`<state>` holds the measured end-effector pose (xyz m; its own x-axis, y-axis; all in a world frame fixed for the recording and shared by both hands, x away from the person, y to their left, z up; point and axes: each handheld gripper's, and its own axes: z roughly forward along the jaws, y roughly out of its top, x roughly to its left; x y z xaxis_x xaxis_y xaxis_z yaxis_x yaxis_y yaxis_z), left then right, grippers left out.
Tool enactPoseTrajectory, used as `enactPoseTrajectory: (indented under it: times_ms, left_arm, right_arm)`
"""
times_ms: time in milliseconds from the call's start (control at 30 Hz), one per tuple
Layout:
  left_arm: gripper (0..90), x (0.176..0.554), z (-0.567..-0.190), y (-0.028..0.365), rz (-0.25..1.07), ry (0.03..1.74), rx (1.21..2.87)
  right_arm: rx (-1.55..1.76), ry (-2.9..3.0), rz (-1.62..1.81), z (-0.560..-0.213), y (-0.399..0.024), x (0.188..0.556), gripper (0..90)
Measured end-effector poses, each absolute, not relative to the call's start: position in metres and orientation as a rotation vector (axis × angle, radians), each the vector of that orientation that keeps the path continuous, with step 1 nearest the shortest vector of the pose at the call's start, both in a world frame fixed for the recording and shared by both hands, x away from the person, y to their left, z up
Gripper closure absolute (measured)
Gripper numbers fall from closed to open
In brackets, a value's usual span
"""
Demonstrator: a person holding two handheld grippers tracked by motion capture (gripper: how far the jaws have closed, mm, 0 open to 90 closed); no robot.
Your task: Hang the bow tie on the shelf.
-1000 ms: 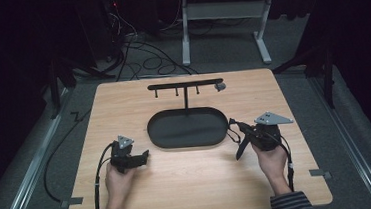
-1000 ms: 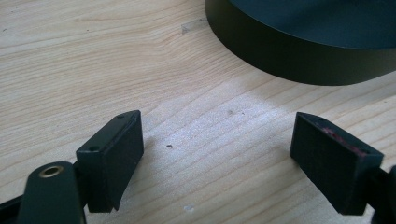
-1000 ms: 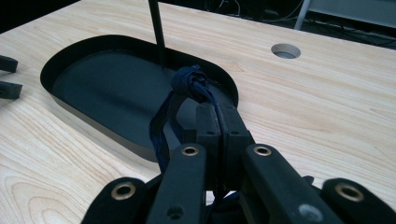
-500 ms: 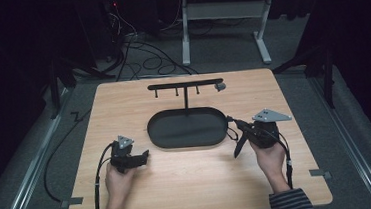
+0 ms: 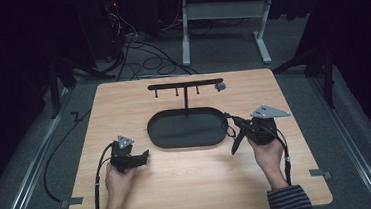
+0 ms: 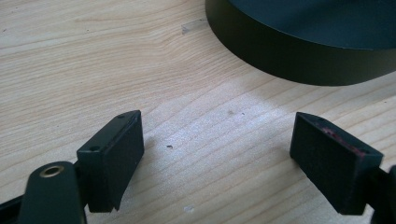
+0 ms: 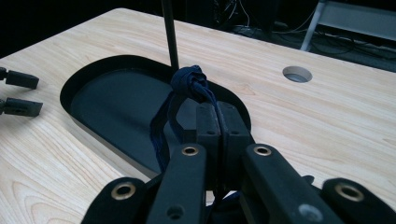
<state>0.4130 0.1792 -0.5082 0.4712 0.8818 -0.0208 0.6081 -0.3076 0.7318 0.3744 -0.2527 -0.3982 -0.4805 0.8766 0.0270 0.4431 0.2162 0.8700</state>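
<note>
A dark blue cord [image 7: 189, 81] with a knot at its end is pinched between the jaws of my right gripper [image 7: 218, 112], and a loop of it hangs down on the left side. That right gripper [image 5: 236, 124] hovers at the right end of the black oval tray [image 5: 158, 136], pointing toward it. The cord's loop [image 5: 234, 143] dangles below it. My left gripper [image 5: 143, 155] rests on the table left of the tray, its jaws wide apart with bare wood between them [image 6: 219, 158]. The tray's wall [image 6: 303, 60] lies just ahead of it.
A black T-shaped rack [image 5: 185, 84] with small hooks rises behind the tray; its post [image 7: 170, 32] stands just beyond the cord. A grey piece [image 5: 219, 86] hangs at its right end. A round hole [image 7: 297, 73] is cut into the wooden tabletop.
My right gripper has drifted slightly left and away from the person, the cord still in it. The left gripper has stayed put.
</note>
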Motion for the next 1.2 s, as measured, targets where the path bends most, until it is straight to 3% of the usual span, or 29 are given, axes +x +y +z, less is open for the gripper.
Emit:
enactPoseTrajectory:
  times_ms: [1200]
  left_arm:
    - [18.2,0.413,-0.508,0.179,0.511,1.233,2.033]
  right_arm:
    - [1.178,2.017,1.223,-0.376,-0.241,0.395,90.0]
